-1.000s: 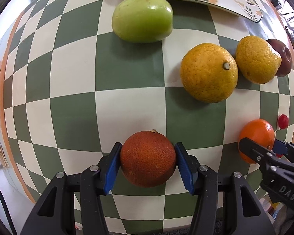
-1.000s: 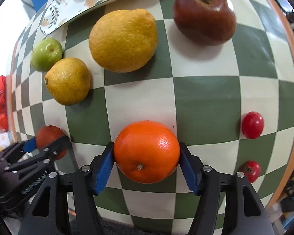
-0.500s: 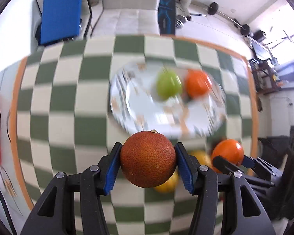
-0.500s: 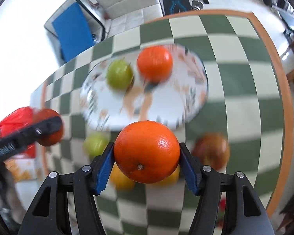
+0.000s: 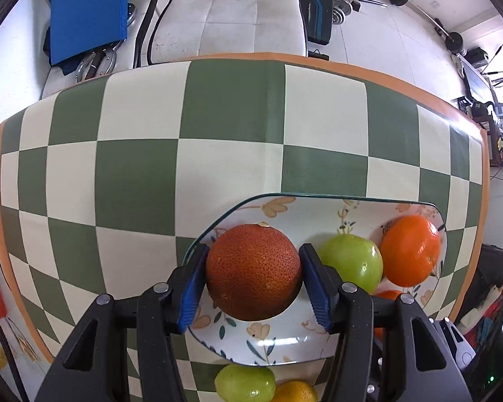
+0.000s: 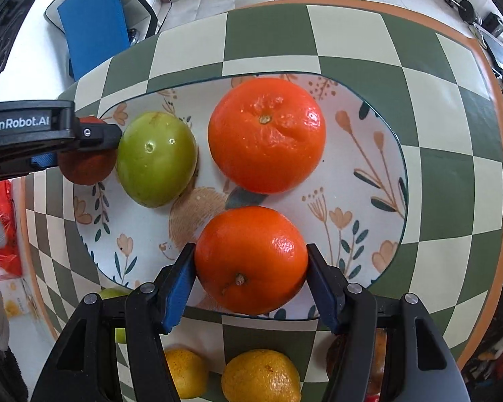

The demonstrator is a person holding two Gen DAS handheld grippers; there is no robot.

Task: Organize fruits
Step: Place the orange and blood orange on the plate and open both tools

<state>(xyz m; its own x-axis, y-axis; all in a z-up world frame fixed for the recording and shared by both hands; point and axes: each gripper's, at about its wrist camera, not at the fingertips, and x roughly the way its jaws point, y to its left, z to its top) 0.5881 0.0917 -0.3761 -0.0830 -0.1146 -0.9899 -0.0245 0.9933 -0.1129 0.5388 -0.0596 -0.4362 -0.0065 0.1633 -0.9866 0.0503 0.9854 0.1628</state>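
Jaws clamp dark orange (image 5: 253,273) left, bright orange (image 6: 251,259) right; green fruit (image 6: 156,159), possibly apple, between on plate (image 6: 369,181).

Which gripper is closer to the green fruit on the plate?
Left. The left gripper, holding a dark orange, sits right beside the green fruit; the right gripper is farther off.

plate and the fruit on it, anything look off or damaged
Nothing stands out. The plate sits flat and looks intact. The green fruit and the big orange rest on it whole; that orange's skin is only dimpled near the stem.
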